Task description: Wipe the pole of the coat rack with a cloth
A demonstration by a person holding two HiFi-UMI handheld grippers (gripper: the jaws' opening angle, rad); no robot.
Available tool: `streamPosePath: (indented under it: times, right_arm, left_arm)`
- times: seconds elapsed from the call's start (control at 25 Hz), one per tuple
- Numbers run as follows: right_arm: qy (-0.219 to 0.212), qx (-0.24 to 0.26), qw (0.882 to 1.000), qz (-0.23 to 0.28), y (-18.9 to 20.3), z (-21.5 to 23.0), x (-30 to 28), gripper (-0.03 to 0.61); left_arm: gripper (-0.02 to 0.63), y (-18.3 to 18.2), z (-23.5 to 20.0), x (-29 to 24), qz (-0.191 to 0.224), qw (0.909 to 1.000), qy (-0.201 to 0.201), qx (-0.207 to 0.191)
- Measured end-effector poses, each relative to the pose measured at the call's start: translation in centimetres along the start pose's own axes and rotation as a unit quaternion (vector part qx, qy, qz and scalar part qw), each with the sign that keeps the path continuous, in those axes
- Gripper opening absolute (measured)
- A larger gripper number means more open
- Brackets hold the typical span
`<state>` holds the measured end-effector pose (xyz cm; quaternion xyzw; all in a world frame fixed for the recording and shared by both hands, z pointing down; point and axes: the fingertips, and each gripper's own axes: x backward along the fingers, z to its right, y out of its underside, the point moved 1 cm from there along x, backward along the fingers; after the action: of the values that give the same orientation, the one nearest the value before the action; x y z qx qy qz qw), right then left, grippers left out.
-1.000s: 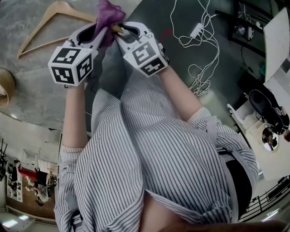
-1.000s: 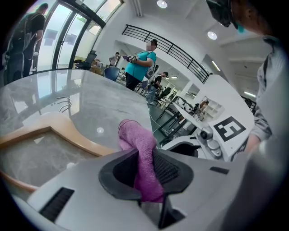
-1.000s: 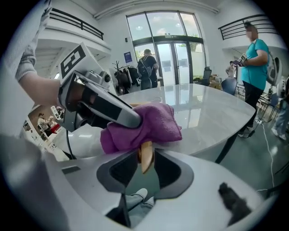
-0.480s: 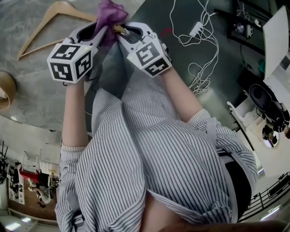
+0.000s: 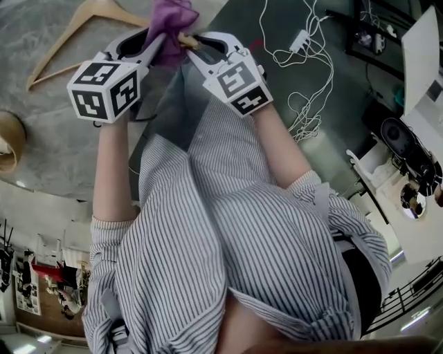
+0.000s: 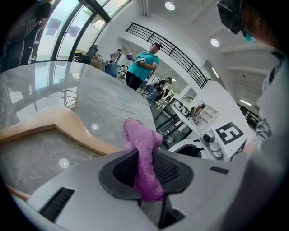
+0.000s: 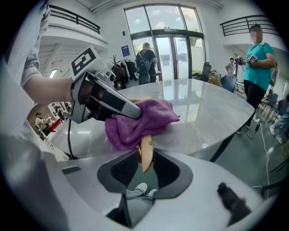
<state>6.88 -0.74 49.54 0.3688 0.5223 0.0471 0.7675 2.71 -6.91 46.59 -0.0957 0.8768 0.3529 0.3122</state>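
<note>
A purple cloth [image 5: 169,17] is bunched around one end of a light wooden hanger [image 5: 76,31] that lies over the marble table. My left gripper [image 5: 160,43] is shut on the cloth [image 6: 143,153], with the hanger's arm [image 6: 67,126] curving off to its left. From the right, my right gripper [image 5: 190,47] meets it, shut on the hanger's wooden tip [image 7: 146,155], which pokes out below the cloth [image 7: 137,119]. The left gripper [image 7: 108,101] shows just behind the cloth in the right gripper view. No coat rack pole is in view.
The grey marble table [image 5: 41,124] fills the upper left, with a round wooden object [image 5: 7,138] at its left edge. White cables and a power strip [image 5: 301,45] lie on the dark floor to the right. A person in a teal shirt [image 7: 257,63] stands beyond the table.
Both grippers have shifted a little farther from my body, and their marker cubes have drawn apart. The cloth and the hanger's tip stay held.
</note>
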Motion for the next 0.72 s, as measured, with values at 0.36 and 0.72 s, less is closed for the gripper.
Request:
streamPosePath:
  times: [0.36,0.72]
  right_arm:
    - [-0.011,0.013,1.0,-0.016,0.2,0.0,0.3,0.107]
    - [-0.03,0.024,0.999,-0.034,-0.1,0.0,0.4,0.106]
  left_arm:
    - [0.089,-0.5,-0.9,0.7,0.011,0.9996,-0.024,0.005]
    - [0.089,-2.0,-3.0,2.0,0.03,0.9974,-0.062,0.02]
